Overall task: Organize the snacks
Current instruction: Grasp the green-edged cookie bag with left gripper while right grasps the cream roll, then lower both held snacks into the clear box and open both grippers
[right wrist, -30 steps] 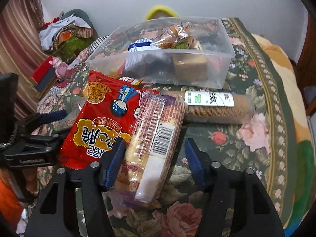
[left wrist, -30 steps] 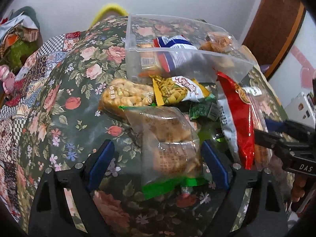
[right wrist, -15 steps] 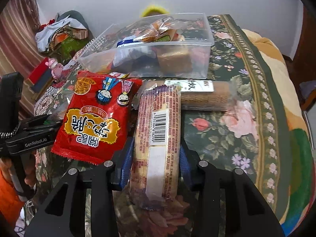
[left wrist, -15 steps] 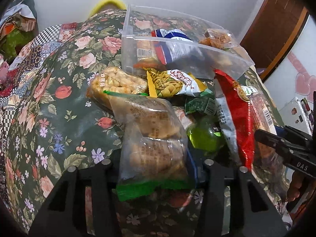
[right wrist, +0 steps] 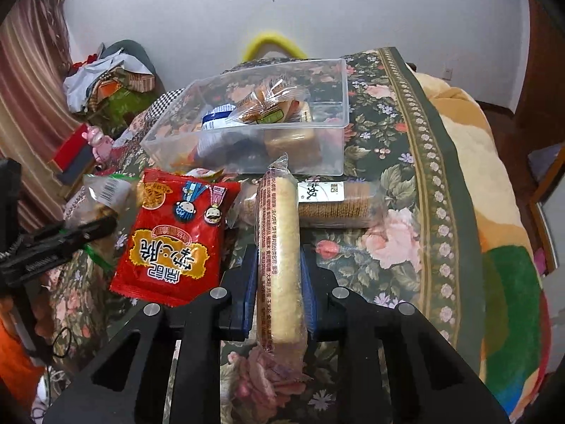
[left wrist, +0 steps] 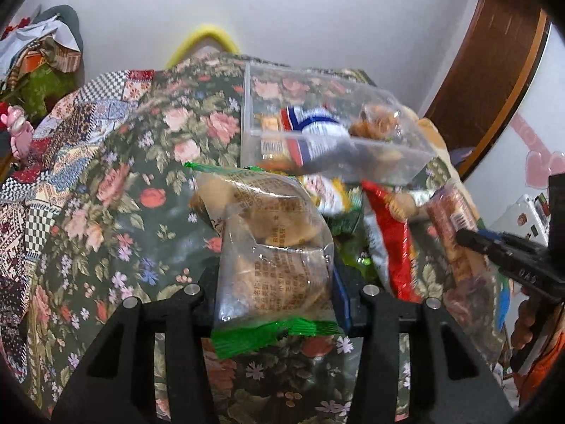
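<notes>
Now both jaws clamp snacks: clear bag, biscuit sleeve

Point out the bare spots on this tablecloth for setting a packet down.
Bare floral cloth lies right of the brown cracker roll, out to the green border. More lies left of the clear bin. Crowded: in front of the bin, where the red packet and small bags overlap. The bin's right end looks bare.

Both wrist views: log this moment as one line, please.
left gripper: shut on clear pastry bag | right gripper: shut on wafer pack | clear bin: partly filled
</notes>
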Tool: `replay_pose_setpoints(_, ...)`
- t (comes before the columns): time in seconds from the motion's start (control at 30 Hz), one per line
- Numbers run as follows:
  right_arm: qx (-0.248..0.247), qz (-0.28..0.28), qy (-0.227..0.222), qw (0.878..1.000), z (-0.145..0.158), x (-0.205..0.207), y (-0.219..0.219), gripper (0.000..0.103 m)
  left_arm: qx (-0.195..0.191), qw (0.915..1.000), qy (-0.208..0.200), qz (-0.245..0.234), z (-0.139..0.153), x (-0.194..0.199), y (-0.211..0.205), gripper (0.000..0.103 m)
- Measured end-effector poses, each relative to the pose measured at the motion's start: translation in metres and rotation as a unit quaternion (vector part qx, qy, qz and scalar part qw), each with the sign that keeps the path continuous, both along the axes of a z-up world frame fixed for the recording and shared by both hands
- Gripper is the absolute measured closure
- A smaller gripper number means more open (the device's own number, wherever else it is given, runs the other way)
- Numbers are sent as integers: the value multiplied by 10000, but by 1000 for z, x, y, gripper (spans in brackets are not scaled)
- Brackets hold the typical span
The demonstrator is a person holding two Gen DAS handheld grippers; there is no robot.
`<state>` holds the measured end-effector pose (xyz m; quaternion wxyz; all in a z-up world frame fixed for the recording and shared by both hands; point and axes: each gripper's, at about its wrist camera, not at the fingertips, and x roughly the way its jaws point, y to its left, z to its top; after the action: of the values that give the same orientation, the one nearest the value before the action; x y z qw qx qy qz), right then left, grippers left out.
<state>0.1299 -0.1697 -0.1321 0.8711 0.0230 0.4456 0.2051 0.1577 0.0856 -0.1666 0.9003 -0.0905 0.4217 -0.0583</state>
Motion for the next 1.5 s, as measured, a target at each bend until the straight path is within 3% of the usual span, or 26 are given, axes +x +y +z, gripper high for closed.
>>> replay_pose_setpoints(0.3, 92, -107, -287, 9995, 22, 4, -7, 82, 152, 9989, -440, -90, 35, 10, -6, 56)
replay_pose_setpoints(0.83, 63, -344, -1172, 9925, 69, 54, -4, 82, 207, 9954, -930, -6, 70, 74, -9, 56)
replay_pose_setpoints(1.13, -53, -386, -1288, 9909, 70, 91, 9, 82, 261, 9963, -821, -13, 61, 119, -13, 56)
replay_pose_setpoints(1.5, -384, -411, -1025, 9931, 40, 130, 20, 82, 475, 9976, -502, 45, 26, 165, -8, 56)
